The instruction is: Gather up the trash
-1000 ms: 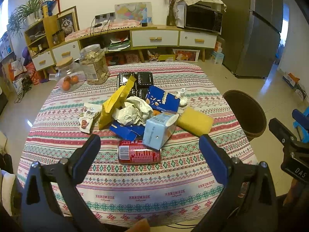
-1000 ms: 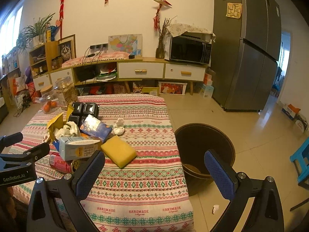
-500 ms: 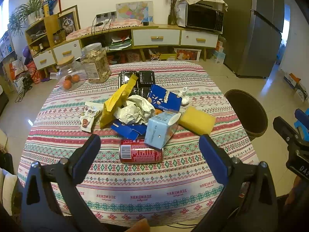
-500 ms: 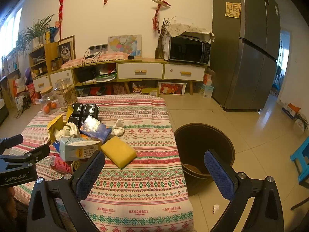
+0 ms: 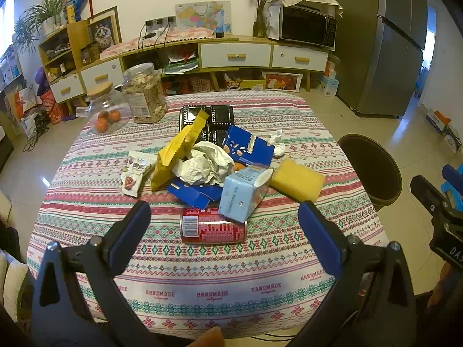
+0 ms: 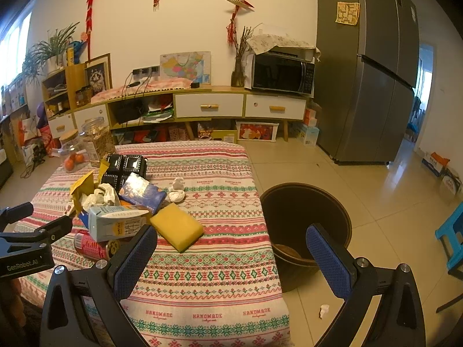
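Note:
A pile of trash lies mid-table: a red can (image 5: 212, 229) on its side, a light blue carton (image 5: 242, 193) leaning on it, a yellow sponge (image 5: 297, 180), crumpled white paper (image 5: 205, 163), a yellow bag (image 5: 176, 150), blue boxes (image 5: 249, 150) and a snack wrapper (image 5: 136, 172). My left gripper (image 5: 221, 232) is open and empty, above the table's near edge, in front of the can. My right gripper (image 6: 231, 257) is open and empty, over the table's right edge. A dark round bin (image 6: 303, 222) stands on the floor right of the table.
Two glass jars (image 5: 144, 95) and a black tray (image 5: 207, 115) sit at the table's far side. A small white wad (image 5: 277, 144) lies right of the pile. A sideboard with a microwave (image 6: 282, 73) and a fridge (image 6: 367, 72) stand behind. A blue stool (image 6: 451, 231) is at far right.
Both grippers have drifted slightly; the left view has pulled back a little from the pile. Both stay open and empty. Nothing on the table has moved.

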Demonstrator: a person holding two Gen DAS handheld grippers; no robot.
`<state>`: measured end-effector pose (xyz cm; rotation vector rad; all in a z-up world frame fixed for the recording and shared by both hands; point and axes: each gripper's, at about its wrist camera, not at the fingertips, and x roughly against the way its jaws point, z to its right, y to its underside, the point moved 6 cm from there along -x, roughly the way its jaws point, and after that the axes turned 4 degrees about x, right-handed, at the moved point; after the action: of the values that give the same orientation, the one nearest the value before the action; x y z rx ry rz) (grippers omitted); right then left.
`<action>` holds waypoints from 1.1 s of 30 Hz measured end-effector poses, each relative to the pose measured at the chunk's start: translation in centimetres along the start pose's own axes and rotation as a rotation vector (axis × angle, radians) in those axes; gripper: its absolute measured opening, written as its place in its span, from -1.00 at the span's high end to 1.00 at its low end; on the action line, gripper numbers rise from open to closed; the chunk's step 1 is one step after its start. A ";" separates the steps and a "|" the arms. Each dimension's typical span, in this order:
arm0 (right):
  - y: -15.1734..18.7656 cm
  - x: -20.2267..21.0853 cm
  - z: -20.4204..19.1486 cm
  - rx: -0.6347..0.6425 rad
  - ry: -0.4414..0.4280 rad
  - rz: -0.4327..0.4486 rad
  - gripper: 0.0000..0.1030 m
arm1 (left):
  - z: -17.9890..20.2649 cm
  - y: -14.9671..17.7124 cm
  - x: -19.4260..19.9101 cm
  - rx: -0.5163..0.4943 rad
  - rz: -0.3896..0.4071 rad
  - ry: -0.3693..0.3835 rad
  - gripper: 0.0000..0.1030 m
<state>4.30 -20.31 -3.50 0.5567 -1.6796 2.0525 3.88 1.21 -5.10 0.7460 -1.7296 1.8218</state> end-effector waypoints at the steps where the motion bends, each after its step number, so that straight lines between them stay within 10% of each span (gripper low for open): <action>1: 0.0 0.0 0.0 0.000 0.001 0.000 -1.00 | -0.1 0.0 0.0 0.002 0.000 0.000 -0.97; 33: -2.3 -0.2 -0.2 0.033 -0.058 -0.009 -1.00 | -2.5 -1.2 -1.7 0.041 -0.104 0.024 -0.97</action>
<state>5.71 -19.76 -1.79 0.6396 -1.6751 2.0804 5.81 3.80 -5.55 0.8119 -1.6122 1.7937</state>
